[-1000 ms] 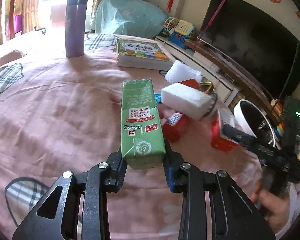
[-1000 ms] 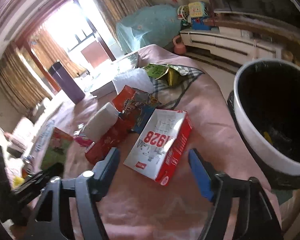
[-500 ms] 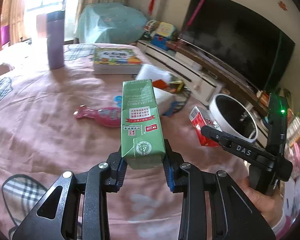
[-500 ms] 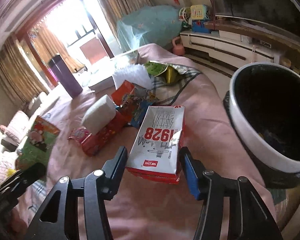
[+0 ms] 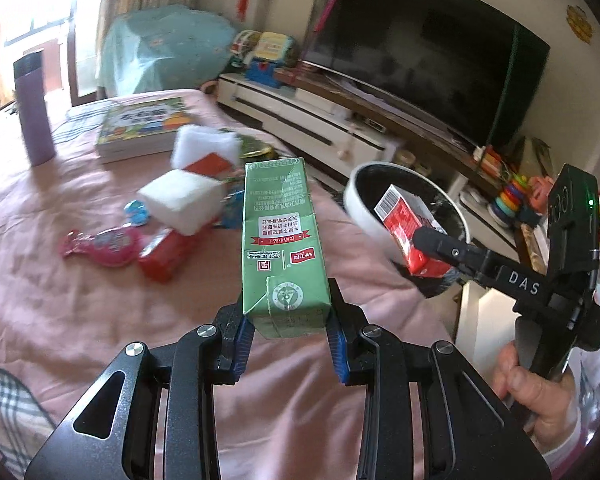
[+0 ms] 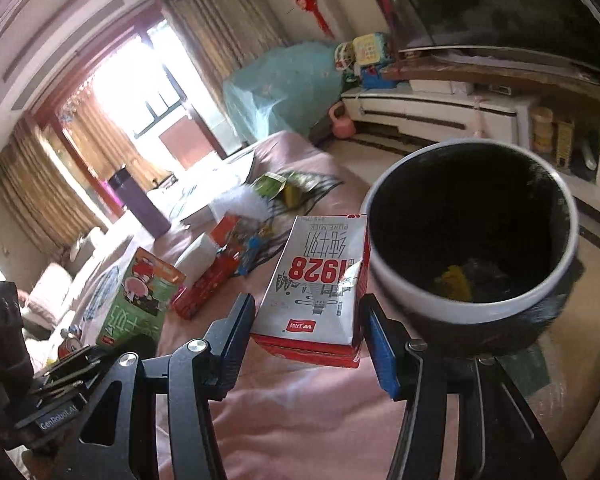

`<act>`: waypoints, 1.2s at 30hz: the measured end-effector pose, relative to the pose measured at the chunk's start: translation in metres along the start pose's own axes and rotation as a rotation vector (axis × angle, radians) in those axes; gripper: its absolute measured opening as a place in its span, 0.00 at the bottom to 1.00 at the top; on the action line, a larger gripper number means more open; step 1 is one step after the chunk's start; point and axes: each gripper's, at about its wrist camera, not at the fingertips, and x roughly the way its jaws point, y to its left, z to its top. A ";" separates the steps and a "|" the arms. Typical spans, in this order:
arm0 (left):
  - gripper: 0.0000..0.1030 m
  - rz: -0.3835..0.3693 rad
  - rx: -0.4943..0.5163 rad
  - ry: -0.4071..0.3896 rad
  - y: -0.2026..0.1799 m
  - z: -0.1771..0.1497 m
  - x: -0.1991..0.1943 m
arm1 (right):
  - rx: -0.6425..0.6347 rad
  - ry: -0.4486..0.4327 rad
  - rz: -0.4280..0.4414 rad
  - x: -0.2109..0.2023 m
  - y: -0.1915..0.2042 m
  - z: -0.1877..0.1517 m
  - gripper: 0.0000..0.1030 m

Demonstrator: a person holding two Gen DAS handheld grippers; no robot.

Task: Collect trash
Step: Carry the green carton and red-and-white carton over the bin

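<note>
1. Gripping the green carton point(image 5: 284, 248), the left gripper point(image 5: 288, 336) has both blue-padded fingers point(image 5: 244, 340) pressed against the carton's lower sides; the carton points forward, away from the camera, above the pink cloth point(image 5: 60, 300).
2. The left gripper is held low and roughly level over the cloth, aimed toward the white-rimmed bin point(image 5: 360, 196) ahead and to the right.
3. The right gripper point(image 6: 312, 340) is clamped on the red-and-white carton point(image 6: 320, 280), one finger on each side of it; the face printed "1928" is turned up.
4. In the left wrist view the right gripper point(image 5: 416, 240) reaches in from the right, held by a hand point(image 5: 536, 384) at the lower right edge, its fingers wrapped round the handle. The red-and-white carton point(image 5: 408, 224) is tilted and sits in front of the bin's opening; whether it is over the rim or just short of it cannot be told.
5. In the right wrist view the bin point(image 6: 472, 240) stands just right of the carton, with a black liner and something yellow at the bottom.
6. Remaining on the cloth: a white foam block point(image 5: 180, 200), a red box point(image 5: 164, 252) beneath it, a pink wrapper point(image 5: 104, 244), a picture book point(image 5: 144, 128) and a purple flask point(image 5: 34, 108), standing upright.
</note>
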 end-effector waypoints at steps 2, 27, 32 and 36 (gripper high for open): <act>0.30 -0.016 0.020 0.008 -0.012 0.004 0.007 | 0.015 -0.016 -0.010 -0.007 -0.011 0.005 0.53; 0.30 -0.083 0.183 0.094 -0.113 0.055 0.094 | 0.091 -0.062 -0.087 -0.023 -0.098 0.044 0.53; 0.30 -0.088 0.186 0.117 -0.118 0.061 0.109 | 0.098 -0.041 -0.094 -0.015 -0.109 0.049 0.53; 0.30 -0.087 0.186 0.126 -0.121 0.064 0.117 | 0.103 -0.034 -0.098 -0.011 -0.115 0.051 0.53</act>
